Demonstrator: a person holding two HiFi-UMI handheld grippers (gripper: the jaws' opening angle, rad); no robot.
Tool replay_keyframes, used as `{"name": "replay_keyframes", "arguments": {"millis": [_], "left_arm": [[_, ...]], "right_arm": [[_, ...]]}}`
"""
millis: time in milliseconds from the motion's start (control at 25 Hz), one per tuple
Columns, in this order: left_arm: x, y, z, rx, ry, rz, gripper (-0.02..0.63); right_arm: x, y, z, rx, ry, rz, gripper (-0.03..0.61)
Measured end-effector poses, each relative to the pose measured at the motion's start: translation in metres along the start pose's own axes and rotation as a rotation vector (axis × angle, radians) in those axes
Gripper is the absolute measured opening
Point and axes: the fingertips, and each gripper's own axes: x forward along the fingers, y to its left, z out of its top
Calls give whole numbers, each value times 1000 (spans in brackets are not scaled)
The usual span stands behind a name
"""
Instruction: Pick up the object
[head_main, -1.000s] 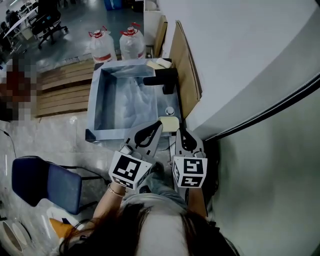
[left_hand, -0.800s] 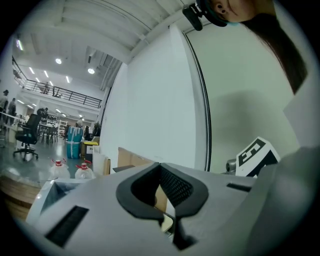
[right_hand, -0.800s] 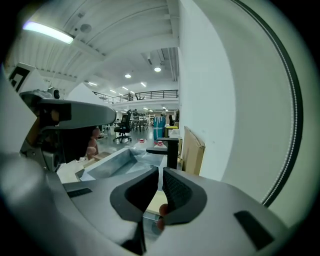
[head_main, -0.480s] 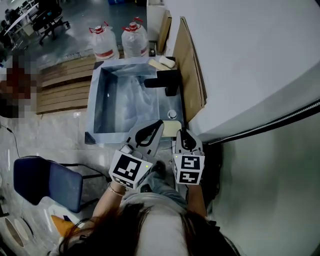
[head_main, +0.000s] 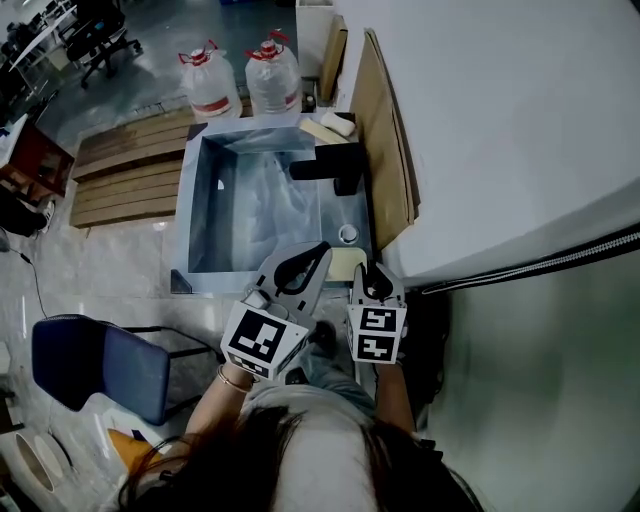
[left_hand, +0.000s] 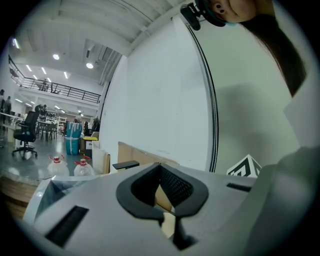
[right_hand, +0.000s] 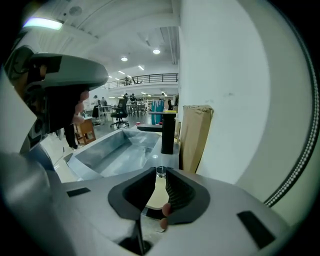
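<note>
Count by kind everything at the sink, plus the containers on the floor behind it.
Water jugs: 2
Sink: 1
Black faucet: 1
White bar: 1
Pale yellow pad: 1
Small round cap: 1
Total: 7

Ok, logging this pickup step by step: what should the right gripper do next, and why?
Probably ease the right gripper forward onto the pale yellow pad on the sink rim: its jaws stand slightly apart, and the pad lies just ahead, not yet gripped.
</note>
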Motion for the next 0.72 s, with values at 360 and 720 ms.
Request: {"name": "replay_keyframes", "arguments": {"millis": [360, 720], "left_arm": [[9, 8, -11, -7, 32, 1, 8], [17, 15, -20, -9, 57, 8, 8]], "right_arm": [[25, -4, -30, 19, 86, -9, 80], [45, -11, -51, 48, 143, -26, 91]]}}
